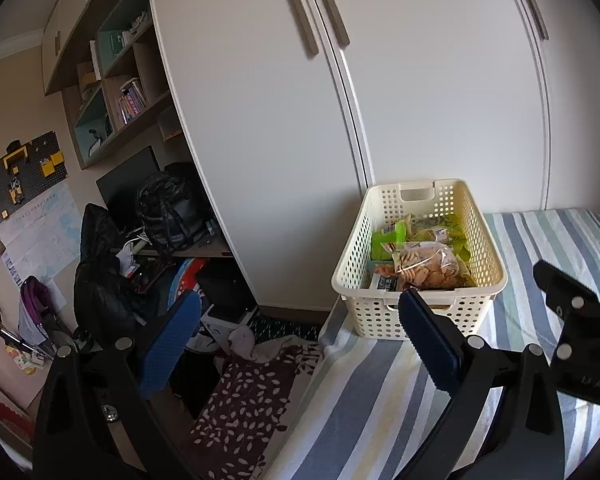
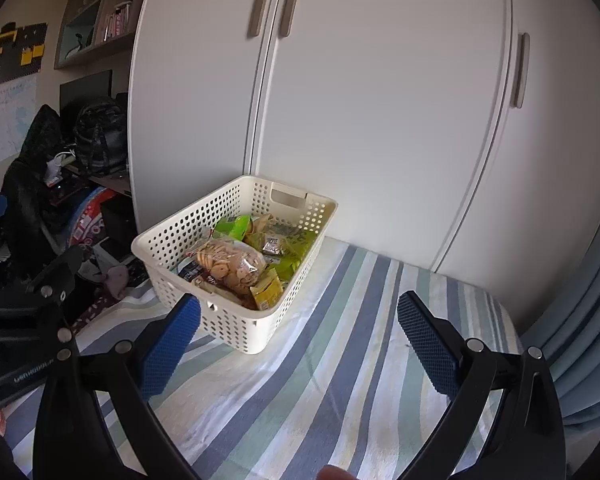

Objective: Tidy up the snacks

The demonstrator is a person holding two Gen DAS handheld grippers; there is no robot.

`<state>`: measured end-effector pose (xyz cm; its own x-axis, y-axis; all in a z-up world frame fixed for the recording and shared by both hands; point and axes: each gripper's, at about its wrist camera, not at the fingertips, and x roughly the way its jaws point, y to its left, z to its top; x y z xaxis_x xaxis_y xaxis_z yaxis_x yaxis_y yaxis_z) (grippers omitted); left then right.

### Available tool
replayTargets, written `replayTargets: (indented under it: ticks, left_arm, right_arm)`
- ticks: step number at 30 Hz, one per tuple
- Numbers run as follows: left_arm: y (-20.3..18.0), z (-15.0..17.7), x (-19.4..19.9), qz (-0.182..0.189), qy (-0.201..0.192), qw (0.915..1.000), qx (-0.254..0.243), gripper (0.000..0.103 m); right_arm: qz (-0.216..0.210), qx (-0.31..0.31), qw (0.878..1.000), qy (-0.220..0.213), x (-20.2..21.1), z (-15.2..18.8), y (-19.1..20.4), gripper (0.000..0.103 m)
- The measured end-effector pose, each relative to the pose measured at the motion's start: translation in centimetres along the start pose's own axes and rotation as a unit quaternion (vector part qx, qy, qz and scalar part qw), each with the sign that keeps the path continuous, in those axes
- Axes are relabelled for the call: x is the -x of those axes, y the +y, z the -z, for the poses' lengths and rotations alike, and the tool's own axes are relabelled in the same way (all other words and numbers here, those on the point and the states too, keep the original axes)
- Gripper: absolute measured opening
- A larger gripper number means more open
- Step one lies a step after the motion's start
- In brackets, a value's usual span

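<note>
Hovering with jaws apart and empty, the left gripper (image 1: 300,344) hangs over the bed's left edge. The basket (image 1: 416,304), holding the snacks (image 1: 424,260), sits at the bed's (image 1: 380,400) far left corner; a careless nudge could tip it floorward. The right gripper (image 2: 298,344), also spread and empty, has open striped bedding to its right.

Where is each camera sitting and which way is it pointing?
Left wrist: on the left gripper, facing the basket on the bed and the desk; own open fingers show, the right gripper at right.
Right wrist: on the right gripper, facing the basket; own open fingers show, the left gripper at left.
Shared: basket, snacks, bed, wardrobe.
</note>
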<state>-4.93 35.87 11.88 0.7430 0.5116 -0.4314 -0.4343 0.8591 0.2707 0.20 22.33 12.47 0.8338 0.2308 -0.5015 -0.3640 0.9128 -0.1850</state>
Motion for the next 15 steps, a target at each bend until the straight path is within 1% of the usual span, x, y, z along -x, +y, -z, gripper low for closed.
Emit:
replayTargets:
  ticks: [15]
  left_arm:
    - [0.25,0.29,-0.59,-0.002,0.008,1.0,0.001,0.101]
  right_arm:
    - [0.004,0.006,1.0,0.009,-0.76,0.07,0.39,0.098]
